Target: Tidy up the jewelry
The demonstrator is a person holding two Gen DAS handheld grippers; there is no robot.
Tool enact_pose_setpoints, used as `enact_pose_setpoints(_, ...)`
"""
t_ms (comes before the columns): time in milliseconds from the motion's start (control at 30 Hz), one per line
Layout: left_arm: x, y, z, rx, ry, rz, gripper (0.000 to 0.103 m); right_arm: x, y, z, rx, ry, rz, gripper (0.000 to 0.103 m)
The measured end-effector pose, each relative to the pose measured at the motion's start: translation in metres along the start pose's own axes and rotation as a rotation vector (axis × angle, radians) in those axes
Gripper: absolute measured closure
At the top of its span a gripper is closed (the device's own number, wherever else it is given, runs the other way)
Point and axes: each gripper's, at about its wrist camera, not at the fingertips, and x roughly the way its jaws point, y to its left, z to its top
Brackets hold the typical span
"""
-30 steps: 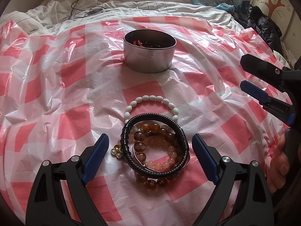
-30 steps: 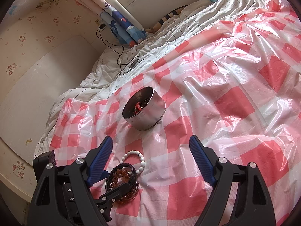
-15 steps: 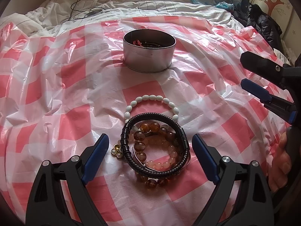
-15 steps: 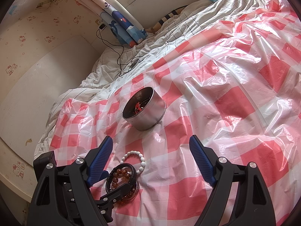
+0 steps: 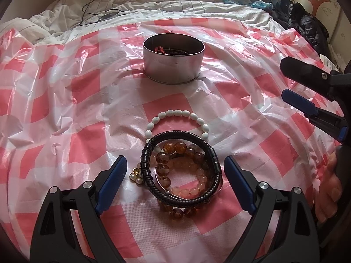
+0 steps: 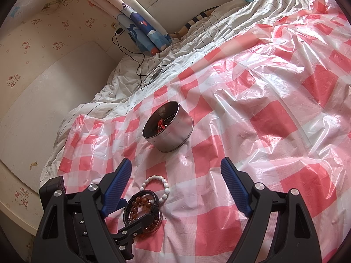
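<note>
A pile of bracelets lies on the red-and-white checked plastic sheet (image 5: pixel 87 149): a white bead bracelet (image 5: pixel 175 112), a black braided bracelet (image 5: pixel 151 171), amber beads (image 5: pixel 169 148) and pink beads (image 5: pixel 197 189). Small pearl and gold pieces (image 5: pixel 136 175) lie at the pile's left. My left gripper (image 5: pixel 175 166) is open, its blue pads on either side of the pile and apart from it. Beyond stands a round metal tin (image 5: pixel 173 68) with red beads (image 6: pixel 161 123) inside. My right gripper (image 6: pixel 176 164) is open and holds nothing, to the right of the pile, facing the tin (image 6: pixel 173 135).
A rumpled white duvet (image 5: pixel 153 6) with a black cable and a small round device (image 6: pixel 153 76) lies behind the sheet. Dark clothing (image 5: pixel 307 22) is heaped at the far right. A person's hand (image 5: pixel 329 186) holds the right gripper. A wall runs along the bed's left side.
</note>
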Motion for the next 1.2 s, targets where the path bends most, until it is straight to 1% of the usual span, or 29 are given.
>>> enact_pose_setpoints(433, 0.0005, 0.004, -0.0009, 0.01, 0.002, 0.008, 0.017, 0.0002, -0.0001, 0.0, 0.0, 0.001, 0.0, 0.023)
enact_pose_setpoints(1200, 0.0014, 0.0002, -0.0017, 0.017, 0.002, 0.016, 0.017, 0.0002, 0.0, 0.0, 0.0, 0.001, -0.001, 0.023)
